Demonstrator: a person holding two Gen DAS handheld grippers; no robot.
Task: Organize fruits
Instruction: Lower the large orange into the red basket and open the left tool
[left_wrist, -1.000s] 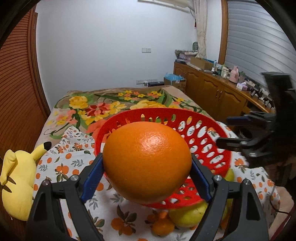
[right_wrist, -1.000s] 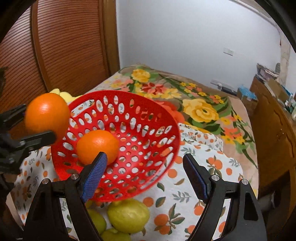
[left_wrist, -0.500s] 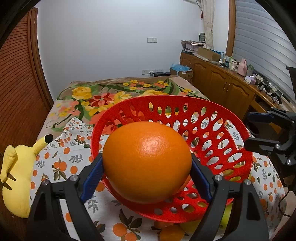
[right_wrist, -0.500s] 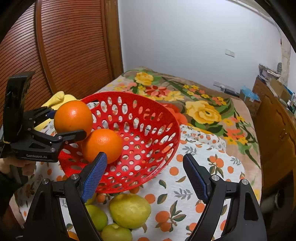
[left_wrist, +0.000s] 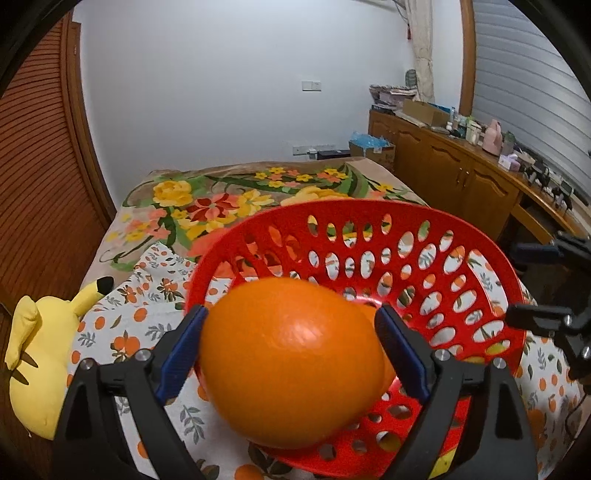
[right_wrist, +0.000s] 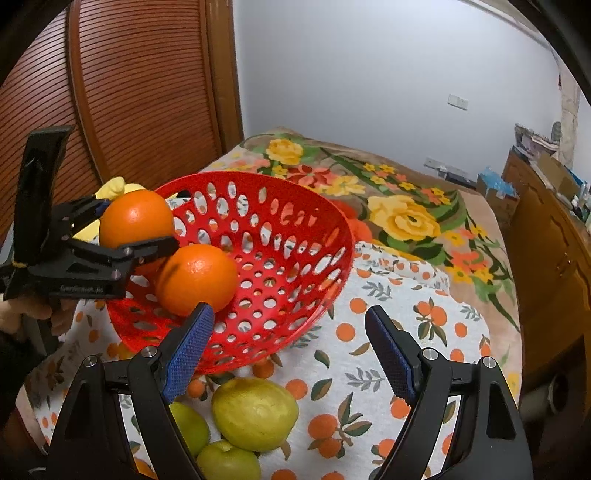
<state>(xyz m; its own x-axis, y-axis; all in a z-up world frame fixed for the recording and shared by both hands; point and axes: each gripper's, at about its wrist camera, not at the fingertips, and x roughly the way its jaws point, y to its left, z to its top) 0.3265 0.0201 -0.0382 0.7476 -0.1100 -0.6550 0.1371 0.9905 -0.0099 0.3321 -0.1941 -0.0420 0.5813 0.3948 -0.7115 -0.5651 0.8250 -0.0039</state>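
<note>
Oranges are the fruit in play here: one orange (left_wrist: 291, 360) sits clamped between the blue pads of the left hand-held gripper (left_wrist: 291, 354), held just over the near rim of a red perforated basket (left_wrist: 480, 280). From the right wrist view, that same held orange (right_wrist: 136, 218) hangs at the basket's left edge, with the left hand-held gripper (right_wrist: 122, 236) closed on it from both sides. A second orange (right_wrist: 196, 278) already rests inside the red basket (right_wrist: 295, 236), against its left inner wall and just beside the held one.

The right hand-held gripper (right_wrist: 290, 347) is spread wide with nothing between its pads, hovering near the front of the basket. Below it, three yellow-green fruits lie on the cloth: a large one (right_wrist: 255, 413) in the middle, a smaller one (right_wrist: 192, 428) to its left, and another (right_wrist: 227, 461) at the bottom edge.

The basket stands on a white cloth printed with oranges (right_wrist: 406, 317), spread over a bed with a floral cover (right_wrist: 402, 210). A yellow plush toy (left_wrist: 37, 369) lies at the left side of the bed, beside a wooden slatted door (right_wrist: 122, 81).
</note>
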